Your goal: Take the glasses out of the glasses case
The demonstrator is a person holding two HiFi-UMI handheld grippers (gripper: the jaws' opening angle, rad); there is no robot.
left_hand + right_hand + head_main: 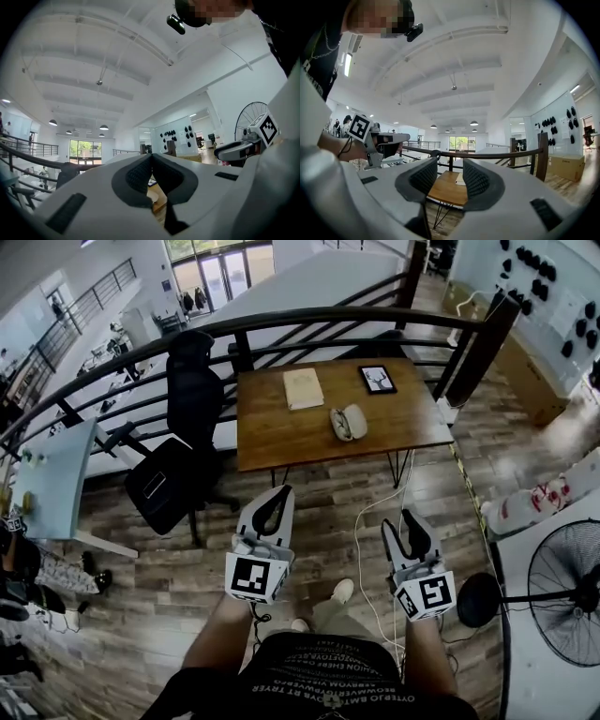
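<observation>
Held close to the person's body, the left claw (151,157) is pressed together on nothing and the right claw (450,169) stands apart and empty, so the task looks unstarted; next, both must approach the glasses case (349,422) lying far ahead on the worktop (281,442).

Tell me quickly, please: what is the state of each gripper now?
Left gripper: jaws closed, holding nothing.
Right gripper: jaws open, holding nothing.
</observation>
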